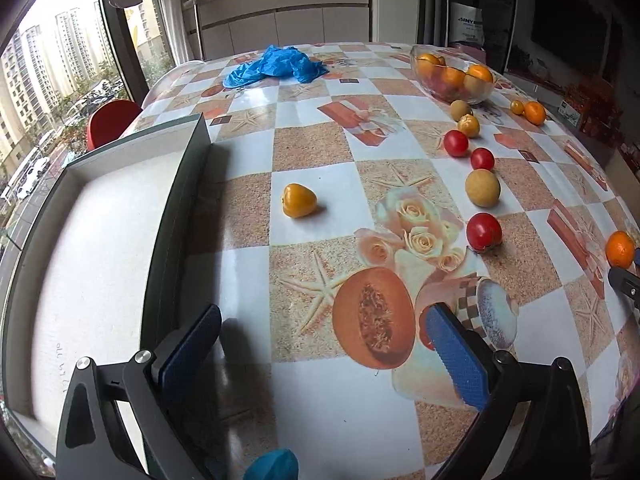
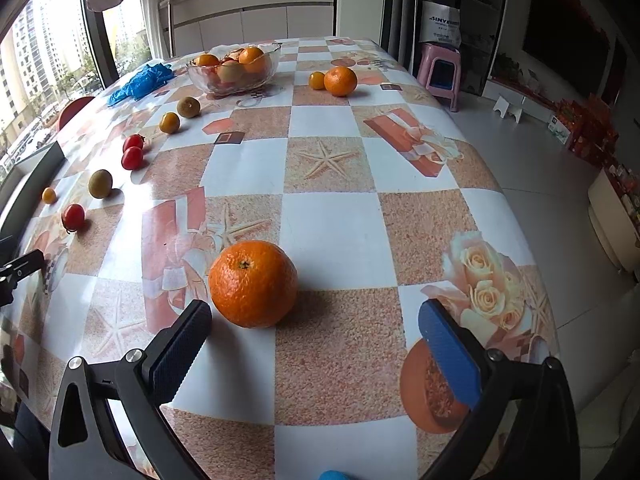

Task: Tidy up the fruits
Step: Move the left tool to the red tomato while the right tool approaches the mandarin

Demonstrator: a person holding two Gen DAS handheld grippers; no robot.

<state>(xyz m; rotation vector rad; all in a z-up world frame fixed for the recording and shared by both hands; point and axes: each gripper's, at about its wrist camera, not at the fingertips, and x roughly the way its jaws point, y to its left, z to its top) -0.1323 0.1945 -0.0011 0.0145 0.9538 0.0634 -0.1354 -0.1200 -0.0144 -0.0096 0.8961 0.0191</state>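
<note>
Risk first: orange (image 2: 253,284) sits just ahead of the right gripper (image 2: 316,334), nearer the left pad than centre, so closing as aligned would likely nudge the round fruit and set it rolling across the slick, glossy tablecloth (image 2: 332,220). Both pairs of fingers stand wide apart, holding nothing. Left gripper (image 1: 324,334) hovers beside the empty box (image 1: 100,248), a shallow dark-walled tray with a matte pale floor. Loose fruit lies well apart: a pointed yellow fruit (image 1: 298,201), smooth red tomatoes (image 1: 483,232), dull tan round fruit (image 1: 482,188). Glass bowl (image 2: 234,68) at the far end holds oranges. Orange skin is pebbled, firm-looking; pads are textured blue. A hard squeeze could bruise the tomatoes.
</note>
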